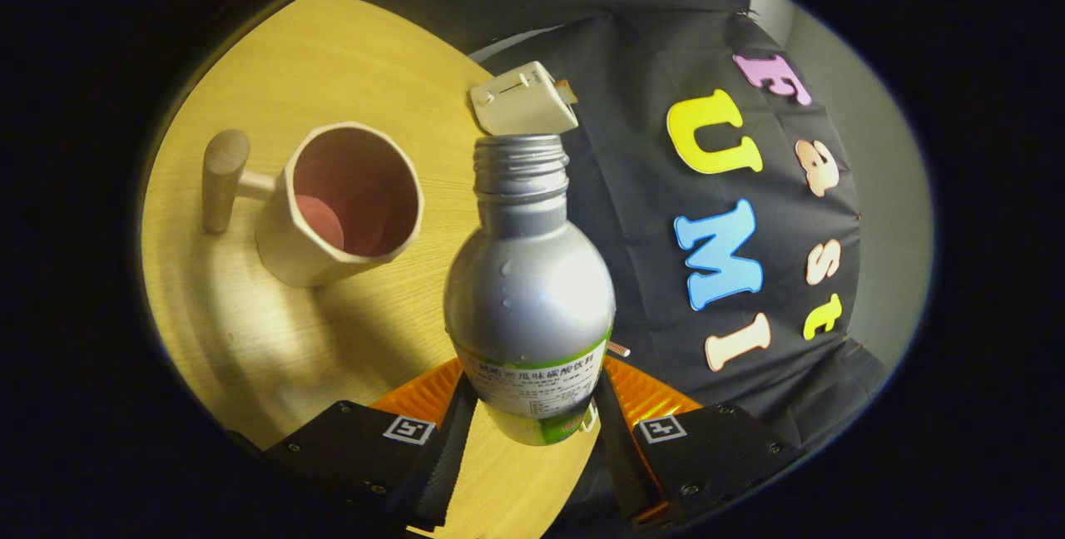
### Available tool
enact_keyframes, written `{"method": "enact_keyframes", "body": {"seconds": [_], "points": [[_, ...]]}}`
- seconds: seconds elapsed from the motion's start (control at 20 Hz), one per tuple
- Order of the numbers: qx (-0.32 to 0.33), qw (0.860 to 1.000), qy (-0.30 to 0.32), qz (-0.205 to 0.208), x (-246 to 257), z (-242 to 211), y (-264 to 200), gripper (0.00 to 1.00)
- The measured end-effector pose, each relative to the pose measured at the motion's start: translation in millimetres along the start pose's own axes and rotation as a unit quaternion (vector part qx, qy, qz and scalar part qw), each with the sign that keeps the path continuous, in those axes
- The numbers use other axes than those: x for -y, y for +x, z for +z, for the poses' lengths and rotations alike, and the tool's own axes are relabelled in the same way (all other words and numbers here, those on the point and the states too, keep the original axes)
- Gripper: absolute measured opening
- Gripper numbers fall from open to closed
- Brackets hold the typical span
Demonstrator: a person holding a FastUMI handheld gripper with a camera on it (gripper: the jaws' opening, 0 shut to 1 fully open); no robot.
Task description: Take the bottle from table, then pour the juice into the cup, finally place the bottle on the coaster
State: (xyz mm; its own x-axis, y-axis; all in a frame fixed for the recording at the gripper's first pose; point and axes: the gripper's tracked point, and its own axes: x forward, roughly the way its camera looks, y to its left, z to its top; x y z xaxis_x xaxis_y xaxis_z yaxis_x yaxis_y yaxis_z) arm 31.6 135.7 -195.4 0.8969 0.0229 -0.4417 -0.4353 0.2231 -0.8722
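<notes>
Claw (532,414) clamped on the lower body of the silver bottle (530,289), one finger pressing each side at the label band; bottle carried clear of the wooden surface (349,56), cap off, open threaded mouth pointing away from the fingers; whole scene leaning, so apparently tipped somewhat toward the cup (341,205), though exact angle hard to judge. Cup standing on the surface beyond the fingers and to one side of the bottle's neck, well apart from it, wooden side handle turned away from the bottle, inside looking empty of juice. Small pale boxy object (522,98) sitting past the bottle mouth near the surface's far rim; identity unclear. Coaster not picked out. Step in hand, by judgement: bottle taken, pour not yet begun, mouth not over the cup. Next move likely calls for swinging the mouth across above the cup's rim, then rolling further, slowly, with grip kept firm against slipping.
</notes>
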Motion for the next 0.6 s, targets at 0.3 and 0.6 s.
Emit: {"method": "enact_keyframes", "body": {"seconds": [0.3, 0.6], "points": [[-0.010, 0.998, -0.066, 0.013, -6.8, -1.1, 1.7, 0.74], [-0.026, 0.991, -0.128, 0.015, -1.0, -4.2, 6.0, 0.74]]}}
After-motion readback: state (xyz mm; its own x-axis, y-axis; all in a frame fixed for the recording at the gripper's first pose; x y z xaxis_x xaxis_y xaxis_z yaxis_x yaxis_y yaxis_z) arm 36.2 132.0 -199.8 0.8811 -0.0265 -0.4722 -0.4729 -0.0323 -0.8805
